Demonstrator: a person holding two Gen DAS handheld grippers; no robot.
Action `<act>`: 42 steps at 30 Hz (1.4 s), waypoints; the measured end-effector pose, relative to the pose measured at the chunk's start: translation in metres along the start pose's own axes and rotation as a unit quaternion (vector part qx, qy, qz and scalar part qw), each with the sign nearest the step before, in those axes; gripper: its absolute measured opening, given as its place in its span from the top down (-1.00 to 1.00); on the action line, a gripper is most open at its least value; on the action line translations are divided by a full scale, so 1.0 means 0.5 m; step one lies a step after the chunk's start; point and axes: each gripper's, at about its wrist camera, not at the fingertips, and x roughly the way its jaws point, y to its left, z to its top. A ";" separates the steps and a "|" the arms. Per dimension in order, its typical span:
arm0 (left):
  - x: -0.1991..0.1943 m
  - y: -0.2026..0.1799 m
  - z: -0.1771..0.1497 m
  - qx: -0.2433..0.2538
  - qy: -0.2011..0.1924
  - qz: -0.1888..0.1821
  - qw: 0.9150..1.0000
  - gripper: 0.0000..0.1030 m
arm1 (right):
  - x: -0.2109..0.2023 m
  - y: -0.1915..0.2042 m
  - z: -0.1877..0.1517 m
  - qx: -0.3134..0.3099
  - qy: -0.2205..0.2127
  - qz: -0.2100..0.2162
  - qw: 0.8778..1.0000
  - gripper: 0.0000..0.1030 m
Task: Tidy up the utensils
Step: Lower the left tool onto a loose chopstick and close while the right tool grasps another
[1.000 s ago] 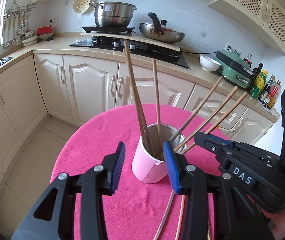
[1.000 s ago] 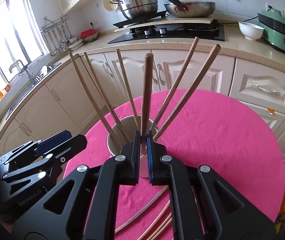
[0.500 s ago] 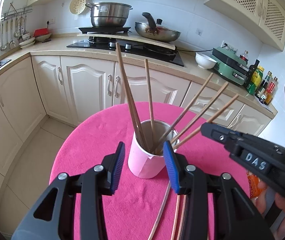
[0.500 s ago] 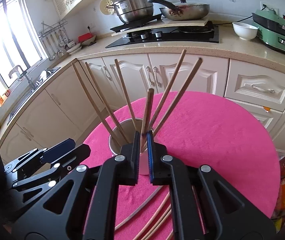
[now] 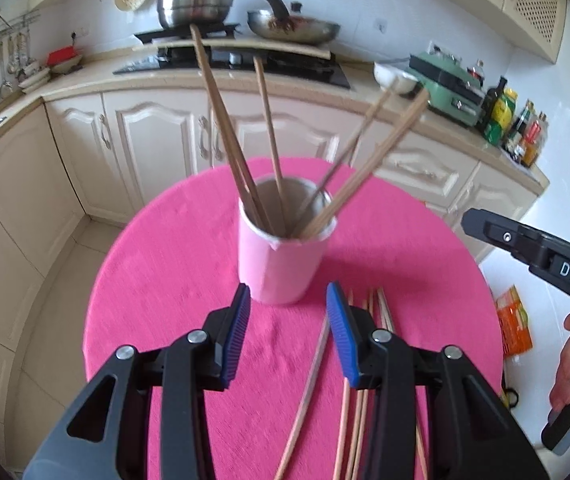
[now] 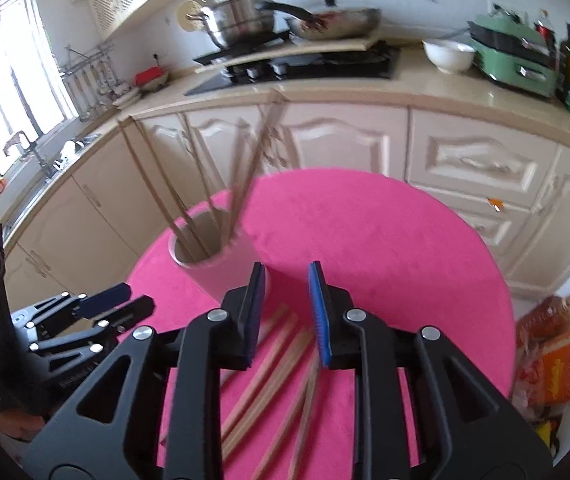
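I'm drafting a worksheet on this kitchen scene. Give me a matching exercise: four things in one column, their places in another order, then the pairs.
Things:
1. pink cup
2. steel pot
3. white bowl
4. loose chopsticks

Places:
A. on the stove
B. lying flat on the pink tablecloth
C. on the counter beside the green appliance
D. standing on the table, holding chopsticks

Pairs: 1-D, 2-A, 3-C, 4-B

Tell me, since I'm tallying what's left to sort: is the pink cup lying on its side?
No, the pink cup stands upright on the pink tablecloth with chopsticks sticking up out of it.
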 end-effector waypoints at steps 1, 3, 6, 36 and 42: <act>0.007 -0.004 -0.004 0.002 0.008 -0.002 1.000 0.23 | 0.001 -0.011 -0.010 0.004 0.007 -0.006 1.000 0.55; 0.028 -0.011 -0.016 0.008 0.034 -0.009 0.999 0.23 | 0.004 -0.029 -0.030 0.012 0.020 -0.014 1.000 0.55; 0.069 -0.031 -0.028 0.025 0.079 -0.019 0.996 0.23 | 0.013 -0.053 -0.062 0.026 0.044 -0.024 0.998 0.55; 0.264 -0.077 -0.052 0.066 0.238 -0.005 0.969 0.88 | 0.161 -0.057 -0.161 0.065 0.236 0.009 0.970 0.55; 0.221 -0.046 -0.057 0.061 0.226 -0.020 0.972 0.88 | 0.188 -0.043 -0.163 0.040 0.269 -0.024 0.962 0.56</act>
